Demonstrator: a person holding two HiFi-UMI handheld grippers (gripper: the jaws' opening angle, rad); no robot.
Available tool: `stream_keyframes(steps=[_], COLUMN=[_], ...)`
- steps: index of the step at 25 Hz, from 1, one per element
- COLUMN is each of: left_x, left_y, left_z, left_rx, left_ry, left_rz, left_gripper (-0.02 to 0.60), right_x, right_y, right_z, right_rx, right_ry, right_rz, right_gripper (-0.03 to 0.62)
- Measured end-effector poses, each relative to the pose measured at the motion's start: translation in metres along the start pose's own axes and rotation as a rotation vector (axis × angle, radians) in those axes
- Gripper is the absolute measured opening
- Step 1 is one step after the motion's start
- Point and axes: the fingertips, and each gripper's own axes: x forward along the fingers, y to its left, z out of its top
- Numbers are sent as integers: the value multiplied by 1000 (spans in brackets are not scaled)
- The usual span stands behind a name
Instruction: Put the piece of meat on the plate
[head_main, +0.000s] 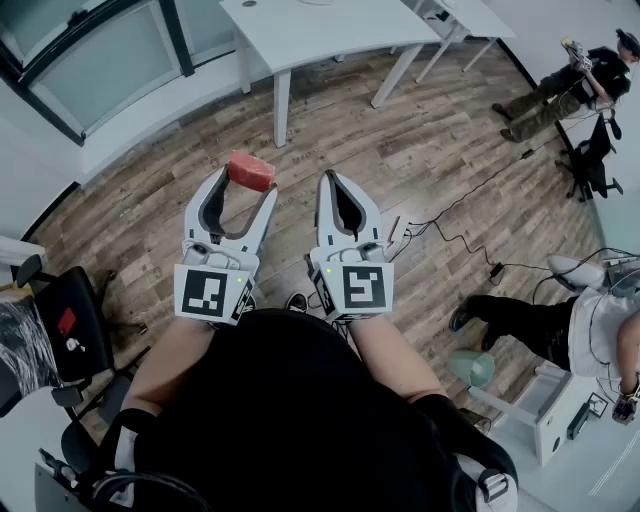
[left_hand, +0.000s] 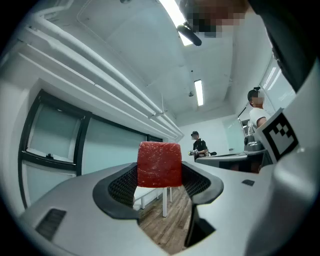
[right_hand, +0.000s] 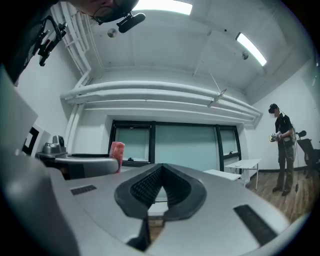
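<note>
A red block of meat (head_main: 249, 171) sits clamped between the tips of my left gripper (head_main: 243, 181), held out level in front of the person's body. In the left gripper view the meat (left_hand: 159, 164) fills the gap between the two black pads. My right gripper (head_main: 340, 188) is beside it on the right, jaws closed together with nothing between them; its own view shows the pads (right_hand: 161, 191) meeting. From the right gripper view the meat (right_hand: 117, 153) shows at the left, past the left gripper's white body. No plate is in any view.
A white table (head_main: 320, 35) stands ahead on the wood floor. Another white table (right_hand: 242, 165) is at the right. A black chair (head_main: 70, 325) is at the left, cables (head_main: 470, 235) lie on the floor at the right. People stand at the right (head_main: 570, 85) and sit nearby (head_main: 560, 320).
</note>
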Motion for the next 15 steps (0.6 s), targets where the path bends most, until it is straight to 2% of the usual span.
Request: stream_keyframes(steps=[7,15], left_x=[1,16], left_y=[-7,-26], left_z=[0,1], left_rx=[-1,4], left_ry=[-1,-6], left_rz=[-2,-5], left_gripper=[273,273], right_x=[-4,-11], right_y=[-4,-28], right_z=[4,3], right_rx=[2,7], right_ry=[-8,-11], right_rz=[-7,-15], right_gripper=[2,3])
